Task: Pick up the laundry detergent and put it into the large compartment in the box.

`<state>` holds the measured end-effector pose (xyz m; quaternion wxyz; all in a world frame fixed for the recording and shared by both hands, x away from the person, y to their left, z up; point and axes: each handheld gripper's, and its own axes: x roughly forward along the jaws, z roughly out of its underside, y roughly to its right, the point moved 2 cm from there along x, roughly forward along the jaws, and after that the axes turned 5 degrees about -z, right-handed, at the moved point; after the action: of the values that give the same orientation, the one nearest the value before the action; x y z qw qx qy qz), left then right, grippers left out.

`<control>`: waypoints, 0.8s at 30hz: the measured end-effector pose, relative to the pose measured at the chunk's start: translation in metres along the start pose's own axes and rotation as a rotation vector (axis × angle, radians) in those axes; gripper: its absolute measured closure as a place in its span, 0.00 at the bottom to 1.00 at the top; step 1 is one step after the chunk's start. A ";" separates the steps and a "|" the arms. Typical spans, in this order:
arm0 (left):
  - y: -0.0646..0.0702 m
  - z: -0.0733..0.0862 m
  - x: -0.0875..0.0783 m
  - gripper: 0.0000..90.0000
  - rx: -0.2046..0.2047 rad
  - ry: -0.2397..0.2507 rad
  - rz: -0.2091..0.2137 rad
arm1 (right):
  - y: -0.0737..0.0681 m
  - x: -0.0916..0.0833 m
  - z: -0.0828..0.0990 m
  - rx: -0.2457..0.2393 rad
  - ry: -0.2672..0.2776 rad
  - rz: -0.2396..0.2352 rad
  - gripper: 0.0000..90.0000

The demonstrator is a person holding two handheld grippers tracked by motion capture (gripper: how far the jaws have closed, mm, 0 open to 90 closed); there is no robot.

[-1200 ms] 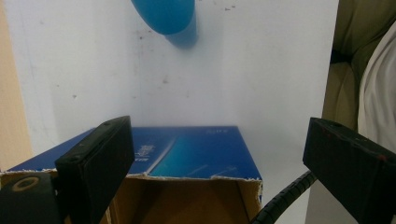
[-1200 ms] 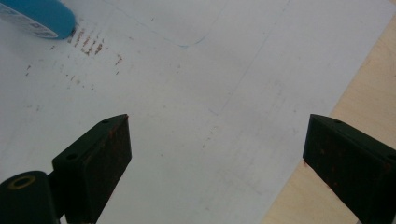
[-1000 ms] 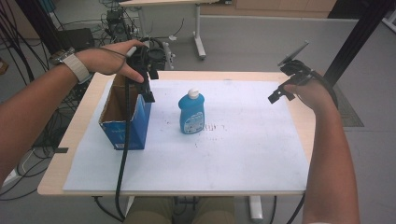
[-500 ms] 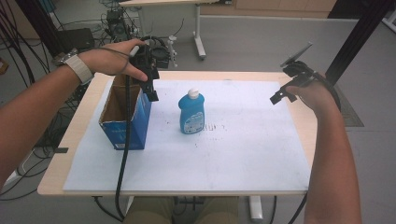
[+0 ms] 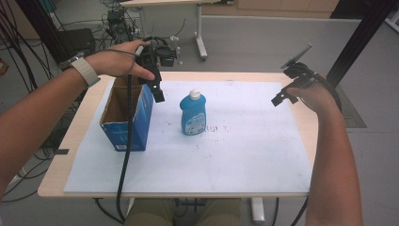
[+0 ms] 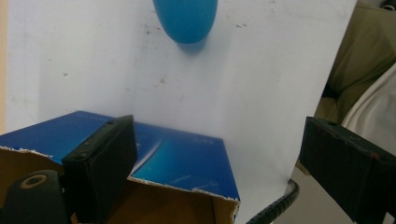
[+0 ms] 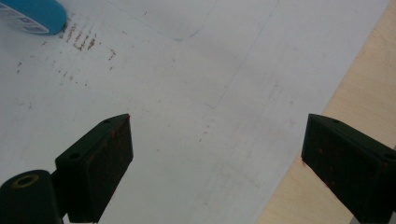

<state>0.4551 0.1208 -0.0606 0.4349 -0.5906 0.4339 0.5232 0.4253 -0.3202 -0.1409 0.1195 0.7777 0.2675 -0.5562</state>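
Observation:
An open-topped blue cardboard box [image 5: 127, 132] stands at the left of the white mat [image 5: 244, 155]. To its right stands a blue bottle [image 5: 193, 115] with a white cap. My left gripper [image 5: 157, 92] hangs above the box's far right corner, pointing down. In the left gripper view its jaws have just been closing a little and stand open [image 6: 219, 123]; the box's torn rim [image 6: 187, 163] lies below them, untouched, and the bottle [image 6: 185, 18] is beyond. My right gripper [image 5: 280, 98] hovers open over the mat's right side [image 7: 217, 119], holding nothing.
The mat covers most of a wooden table [image 5: 73, 146]. The left gripper's cable [image 5: 126, 155] hangs down across the box's front. Beyond the far edge are another table's legs and cables on the floor [image 5: 164, 52]. A black post [image 5: 357, 42] stands at far right.
My left gripper has shifted slightly right and toward the near side, over the box's right wall. The right hand, box and bottle have stayed put.

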 end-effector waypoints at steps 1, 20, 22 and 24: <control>0.000 -0.001 0.002 0.13 -0.029 -0.003 -0.007 | 0.000 0.000 0.000 0.000 -0.001 0.001 0.10; 0.001 -0.022 0.011 0.09 -0.174 0.003 -0.006 | 0.002 0.004 0.004 -0.001 -0.001 -0.002 0.10; 0.001 -0.027 0.013 0.09 -0.167 -0.003 -0.005 | 0.003 0.004 0.005 0.001 0.000 -0.002 0.10; 0.000 -0.033 0.015 0.09 -0.167 -0.008 -0.004 | 0.003 0.004 0.005 0.004 0.002 -0.004 0.10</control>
<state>0.4637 0.0883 -0.0730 0.3870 -0.6235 0.3856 0.5593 0.4237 -0.3243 -0.1469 0.1165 0.7780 0.2680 -0.5561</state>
